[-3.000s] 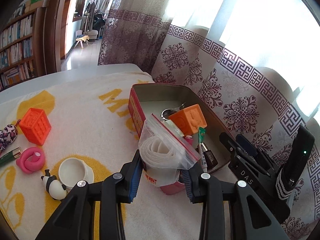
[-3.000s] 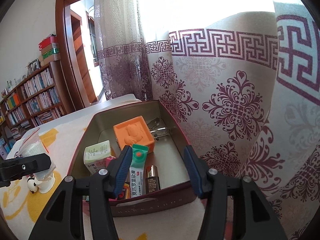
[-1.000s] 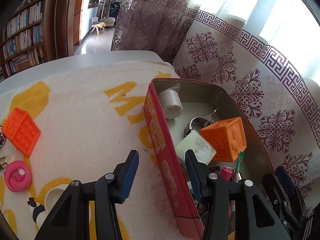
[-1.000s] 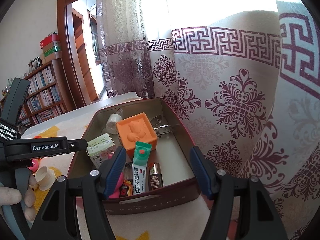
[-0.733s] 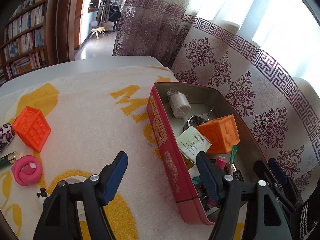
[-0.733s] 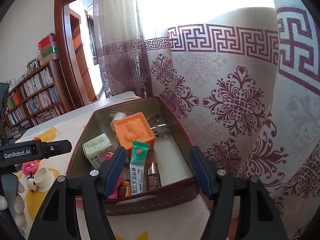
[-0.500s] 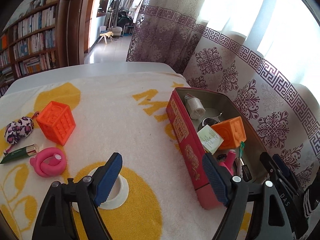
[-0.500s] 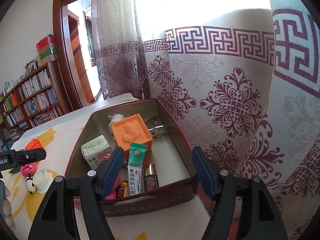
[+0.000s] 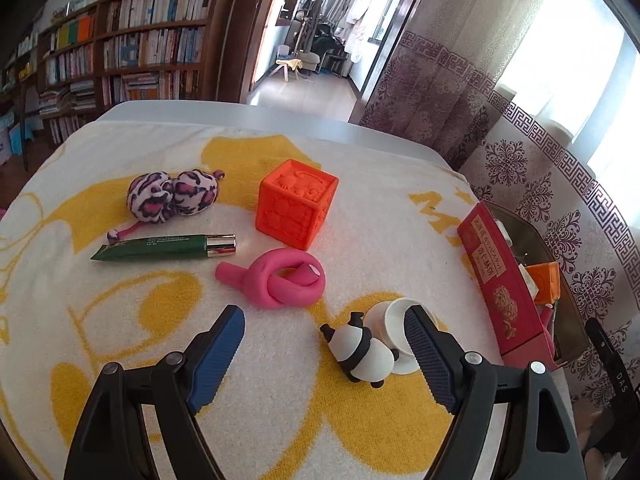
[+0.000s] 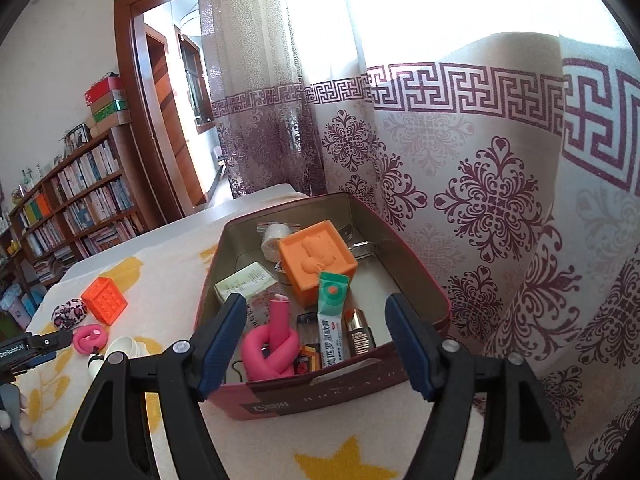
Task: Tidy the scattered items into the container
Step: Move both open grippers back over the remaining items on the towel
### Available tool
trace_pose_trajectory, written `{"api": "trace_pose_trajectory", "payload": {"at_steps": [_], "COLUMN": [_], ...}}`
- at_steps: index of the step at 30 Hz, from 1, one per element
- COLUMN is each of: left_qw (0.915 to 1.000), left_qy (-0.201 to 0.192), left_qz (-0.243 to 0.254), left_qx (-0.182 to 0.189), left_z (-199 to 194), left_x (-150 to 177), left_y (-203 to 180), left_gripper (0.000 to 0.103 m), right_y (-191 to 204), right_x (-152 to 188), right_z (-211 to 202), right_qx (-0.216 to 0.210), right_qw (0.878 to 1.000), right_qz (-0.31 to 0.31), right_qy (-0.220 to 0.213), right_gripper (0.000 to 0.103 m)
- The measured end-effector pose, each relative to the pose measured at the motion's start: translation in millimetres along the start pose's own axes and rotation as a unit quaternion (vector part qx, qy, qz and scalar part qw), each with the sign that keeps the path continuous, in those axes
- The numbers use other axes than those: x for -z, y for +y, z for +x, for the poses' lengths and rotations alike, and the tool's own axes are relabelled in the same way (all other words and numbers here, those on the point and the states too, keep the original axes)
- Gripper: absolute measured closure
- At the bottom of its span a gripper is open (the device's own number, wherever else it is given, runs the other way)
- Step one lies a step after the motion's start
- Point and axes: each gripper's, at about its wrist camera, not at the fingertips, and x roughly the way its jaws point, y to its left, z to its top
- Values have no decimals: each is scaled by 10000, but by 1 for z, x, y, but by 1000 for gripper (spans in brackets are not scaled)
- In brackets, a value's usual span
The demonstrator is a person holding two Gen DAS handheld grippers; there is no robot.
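- Left gripper (image 9: 324, 356): jaws wide apart, nothing held. It hangs over the towel (image 9: 360, 216) on the tabletop, with the panda (image 9: 362, 354) lying between the jaw tips and touched by neither.
- Only the left view shows the loose items clearly: white cup (image 9: 394, 316) just behind the panda and touching it, pink knot (image 9: 280, 280) ahead, green tube (image 9: 160, 247) to its left, orange cube (image 9: 296, 204) behind, spotted plush (image 9: 172, 196) left of the cube.
- In that view the tin (image 9: 504, 280) is at the right edge, red side wall facing the camera and most of the inside hidden; an orange corner shows above the rim.
- Right gripper (image 10: 314, 344): jaws spread, empty, poised over the near end of the tin (image 10: 320, 396).
- Only the right view shows the tin's contents: orange block (image 10: 316, 260), white roll (image 10: 274, 238) at the far end, paper box (image 10: 246, 282), metal clips (image 10: 360, 246), a second pink knot (image 10: 270, 350), green-capped tube (image 10: 330, 320), small brown bottle (image 10: 360, 338).
- The right view picks up the loose cube (image 10: 104, 300), plush (image 10: 70, 312), knot (image 10: 90, 338) and cup (image 10: 124, 346) small at left, with the left gripper's body (image 10: 28, 350) at the edge; the green tube is out of sight there.
- Curtain (image 10: 500, 208) hangs right behind the tin; bookshelves (image 9: 132, 52) fill the far wall.
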Motion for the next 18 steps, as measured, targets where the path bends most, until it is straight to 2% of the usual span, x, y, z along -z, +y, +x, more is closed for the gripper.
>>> {"api": "trace_pose_trajectory", "payload": {"at_steps": [5, 9, 13, 18], "left_qw": [9998, 9997, 9991, 9986], "left_qy": [32, 99, 185, 233], "left_qz": [-218, -219, -368, -436], "left_qx": [23, 94, 136, 197], "left_z": [1, 3, 3, 4], "left_x": [4, 7, 12, 15], "left_y": [23, 31, 42, 45], "left_gripper": [19, 19, 19, 19], "right_y": [59, 101, 130, 147], "right_x": [3, 13, 23, 26], "right_z": [-7, 4, 26, 59], "right_qx": [-709, -1320, -1617, -1858], "right_qw": [9955, 9851, 9749, 9659], "right_qz": [-622, -995, -1216, -972], "right_qy": [109, 481, 928, 1520], "right_gripper": [23, 23, 23, 23]}}
